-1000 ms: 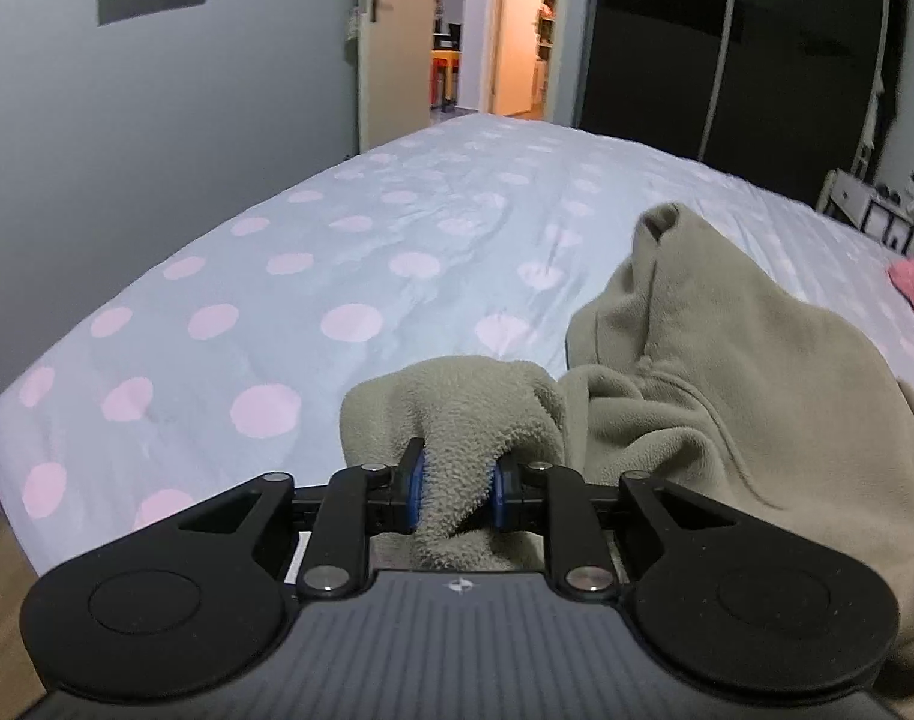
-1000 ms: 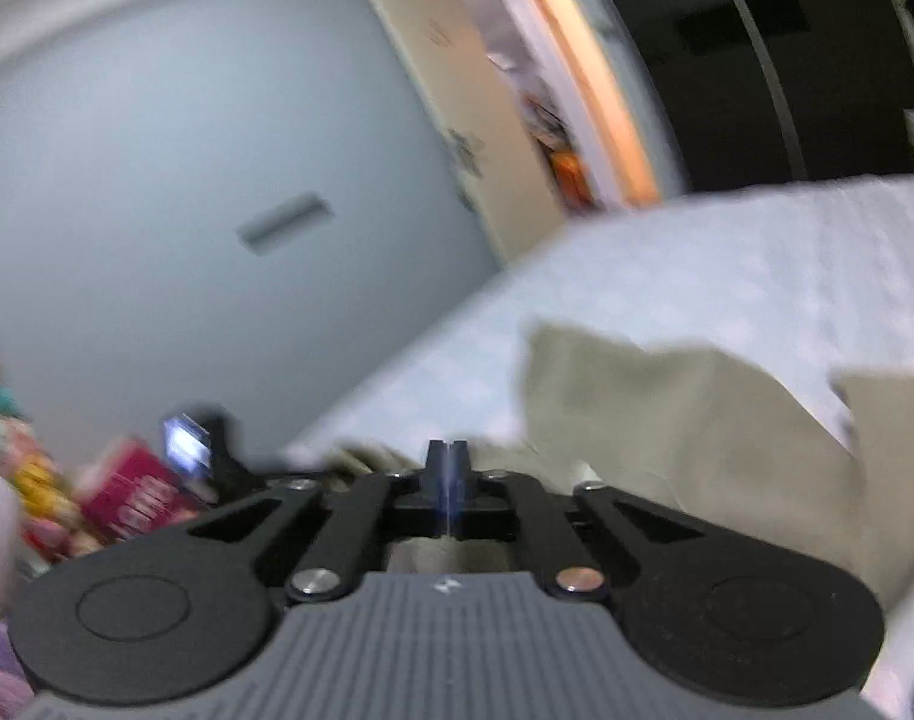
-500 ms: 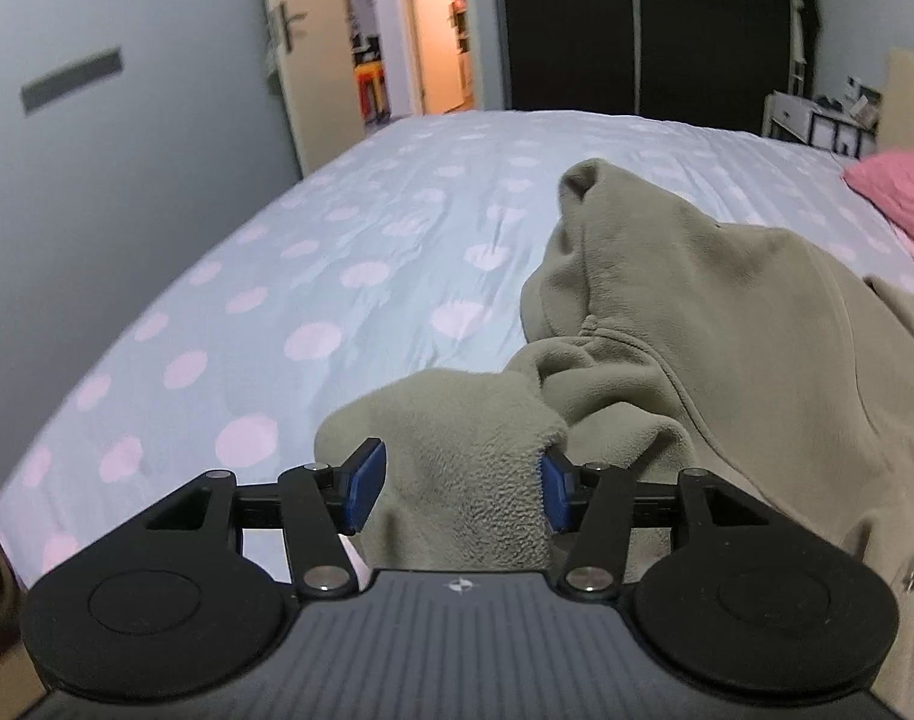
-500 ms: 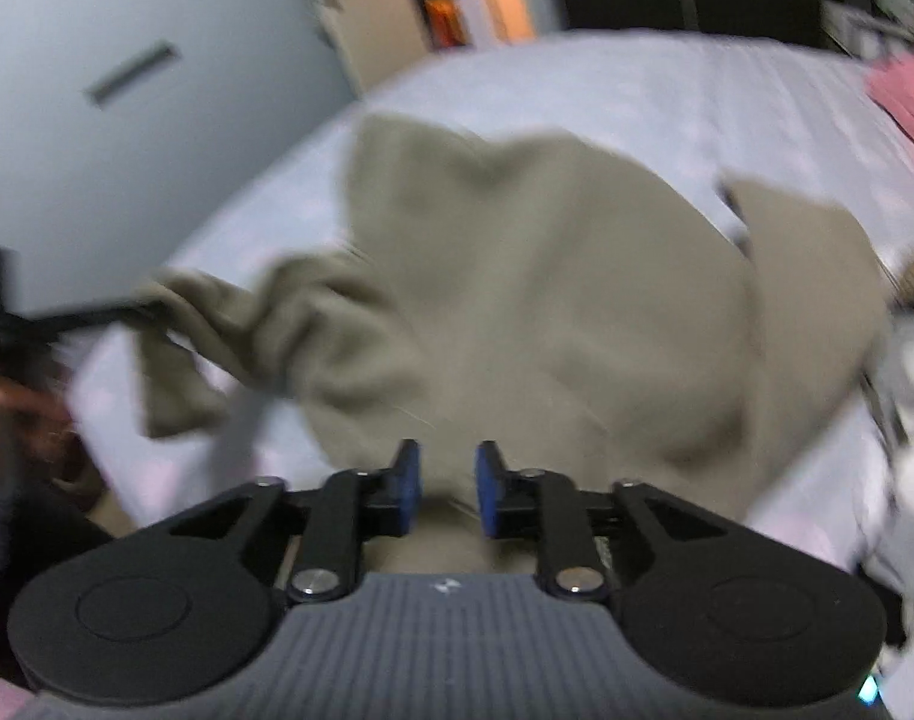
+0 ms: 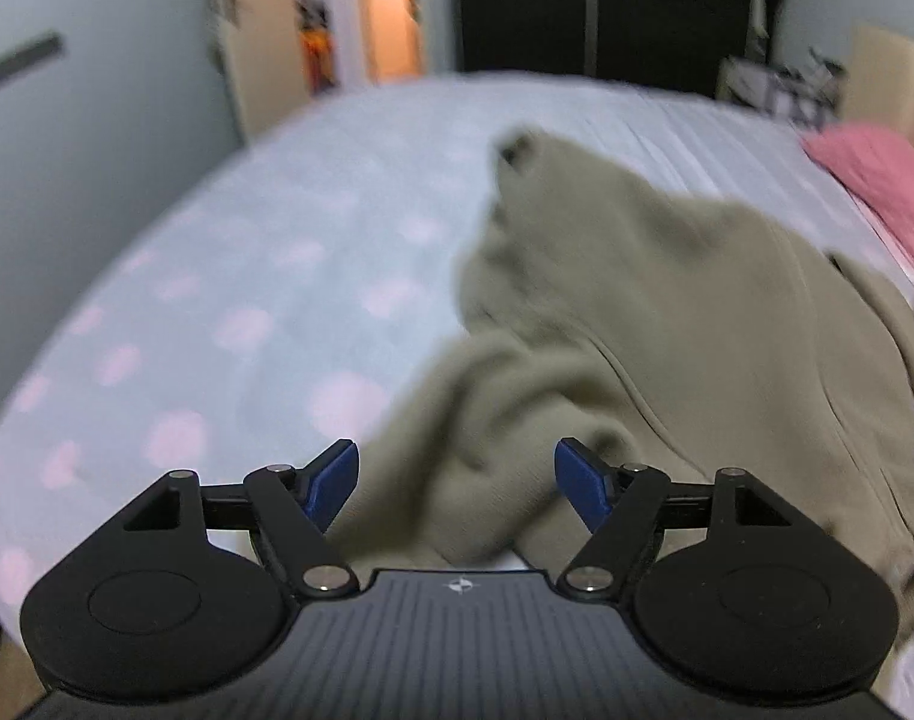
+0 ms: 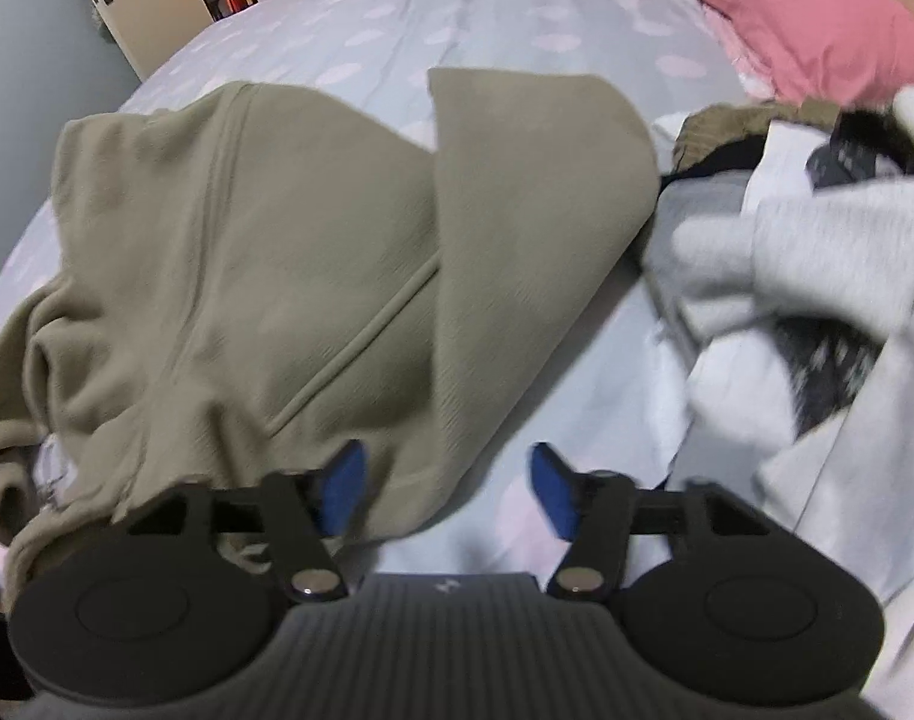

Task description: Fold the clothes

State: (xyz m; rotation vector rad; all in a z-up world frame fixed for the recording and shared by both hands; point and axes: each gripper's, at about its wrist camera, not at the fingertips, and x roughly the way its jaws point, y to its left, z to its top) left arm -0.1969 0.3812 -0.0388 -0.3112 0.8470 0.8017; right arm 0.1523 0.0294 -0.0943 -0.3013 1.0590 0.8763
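An olive-green fleece hoodie (image 5: 667, 324) lies spread and rumpled on the bed with the pale dotted sheet (image 5: 228, 300). My left gripper (image 5: 457, 489) is open, its blue pads apart just above the hoodie's bunched sleeve (image 5: 475, 450), holding nothing. In the right wrist view the hoodie (image 6: 264, 252) lies with its hood (image 6: 535, 192) folded to the right. My right gripper (image 6: 444, 489) is open over the hoodie's near edge and the bare sheet (image 6: 547, 396), holding nothing.
A pile of white, grey and dark clothes (image 6: 817, 252) lies to the right of the hoodie. A pink pillow (image 6: 805, 18) lies at the far right. A grey wall (image 5: 66, 150) and an open door (image 5: 390, 6) stand beyond the bed.
My left gripper opened and let go of the sleeve, which now lies on the bed. My right gripper opened wide and swung over the hoodie toward the clothes pile.
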